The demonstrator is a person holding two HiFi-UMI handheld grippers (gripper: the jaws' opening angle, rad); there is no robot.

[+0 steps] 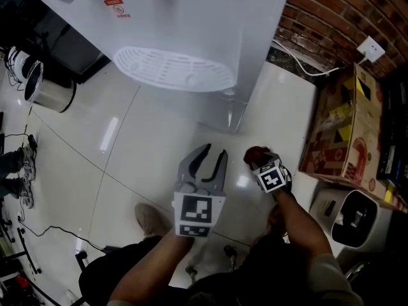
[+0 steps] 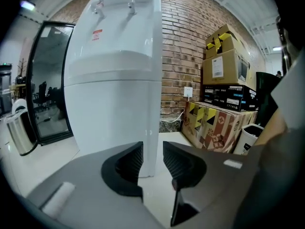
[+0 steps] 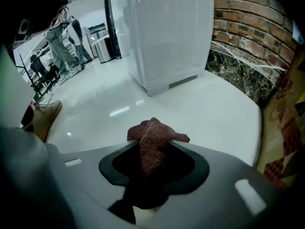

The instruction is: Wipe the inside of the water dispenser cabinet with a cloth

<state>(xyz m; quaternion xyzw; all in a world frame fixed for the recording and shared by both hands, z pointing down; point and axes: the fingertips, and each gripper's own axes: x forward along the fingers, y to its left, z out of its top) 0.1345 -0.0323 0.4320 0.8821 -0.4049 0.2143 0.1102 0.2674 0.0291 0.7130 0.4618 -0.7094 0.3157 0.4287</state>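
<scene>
The white water dispenser [image 1: 191, 24] stands on the glossy floor ahead of me, and its lower body [image 2: 114, 94] fills the left gripper view. No view shows the inside of its cabinet. My left gripper [image 1: 210, 160] is held low in front of it. Its jaws stand apart with nothing between them [image 2: 152, 159]. To its right, my right gripper [image 1: 258, 158] points steeply down at the floor, shut on a dark red cloth [image 3: 155, 130]. The cloth bunches up between the jaws and pokes out past the tips.
Cardboard boxes [image 1: 347, 126] are stacked against the brick wall [image 1: 344, 11] on the right, with a white bin [image 1: 354, 217] beside them. A cable runs from a wall socket [image 1: 371, 48]. A steel bin [image 1: 44, 88] stands far left. My shoe [image 1: 150, 218] is below the grippers.
</scene>
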